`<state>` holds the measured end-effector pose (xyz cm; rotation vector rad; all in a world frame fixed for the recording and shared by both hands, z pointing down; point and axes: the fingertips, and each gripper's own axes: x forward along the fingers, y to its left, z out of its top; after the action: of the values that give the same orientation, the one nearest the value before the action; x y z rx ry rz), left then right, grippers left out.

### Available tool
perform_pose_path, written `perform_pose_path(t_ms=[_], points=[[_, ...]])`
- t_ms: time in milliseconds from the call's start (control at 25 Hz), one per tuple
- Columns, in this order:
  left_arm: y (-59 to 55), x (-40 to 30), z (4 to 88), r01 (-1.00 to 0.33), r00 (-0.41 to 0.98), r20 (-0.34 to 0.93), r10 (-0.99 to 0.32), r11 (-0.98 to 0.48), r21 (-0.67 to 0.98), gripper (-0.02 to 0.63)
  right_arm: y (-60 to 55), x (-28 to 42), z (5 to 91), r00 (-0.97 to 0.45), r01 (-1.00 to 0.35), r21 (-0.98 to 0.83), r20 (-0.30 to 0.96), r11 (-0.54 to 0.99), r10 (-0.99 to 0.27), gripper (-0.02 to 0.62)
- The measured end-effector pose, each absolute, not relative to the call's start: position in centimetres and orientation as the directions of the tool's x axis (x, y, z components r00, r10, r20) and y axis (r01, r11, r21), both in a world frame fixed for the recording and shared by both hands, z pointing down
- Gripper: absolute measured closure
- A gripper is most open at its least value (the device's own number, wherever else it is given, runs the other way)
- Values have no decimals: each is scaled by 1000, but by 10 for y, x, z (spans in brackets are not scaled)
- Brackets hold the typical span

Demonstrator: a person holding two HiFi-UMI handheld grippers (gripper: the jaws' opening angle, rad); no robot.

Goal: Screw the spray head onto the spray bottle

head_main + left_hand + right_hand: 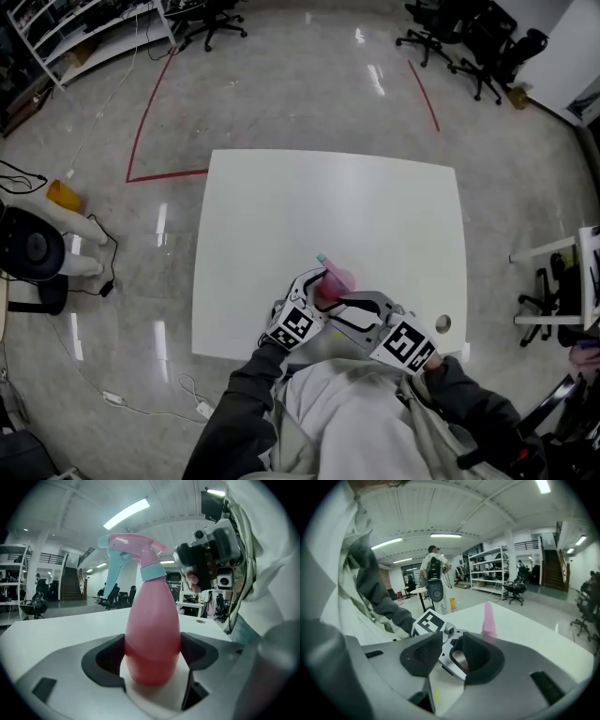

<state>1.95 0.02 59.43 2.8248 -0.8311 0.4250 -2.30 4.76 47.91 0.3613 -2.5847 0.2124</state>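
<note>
The pink spray bottle [335,278] stands upright near the front edge of the white table [375,216]. Its pink spray head [133,545], with a teal trigger and teal collar [153,571], sits on the bottle neck. My left gripper [317,287] is shut on the bottle's body [152,634], both pads against its sides. My right gripper [343,302] is just right of the bottle, and in the left gripper view it hovers by the spray head [192,557]. Its jaws [450,652] stand a little apart with nothing between them. A pink part of the bottle [489,618] shows beyond them.
A round hole [442,323] is in the table's front right corner. Office chairs [450,37] and red floor tape [150,112] lie beyond the table. A person with a backpack [433,569] stands far off near shelves [487,569].
</note>
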Motion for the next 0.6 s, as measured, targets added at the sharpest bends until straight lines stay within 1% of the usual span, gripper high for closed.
perform_pose_path(t_ms=[80,160,240,360,480,600], points=[[1,19,595,-548,807,313,-500,-832,83,222,47,-22,471,-853,-279,-18,465,960,-239,469],[1,17,595,-542,814,307,-494,-836,90,222,34,-11,464,-864,-304,48,407,952,-296,469],[2,17,595,-528,822,306,-481,-844,92,222,23,-2,467,-862,-298,110,397,948,-316,468],[6,20,595,-497,839,306,-450,-863,92,222,12,0,475,-870,-255,126,402,959,-284,466],[6,25,595,-481,847,308,-434,-872,91,222,5,1,484,-888,-238,61,390,969,-243,460],[7,27,596,-469,851,310,-424,-879,87,222,10,-6,496,-873,-181,64,449,981,-191,460]])
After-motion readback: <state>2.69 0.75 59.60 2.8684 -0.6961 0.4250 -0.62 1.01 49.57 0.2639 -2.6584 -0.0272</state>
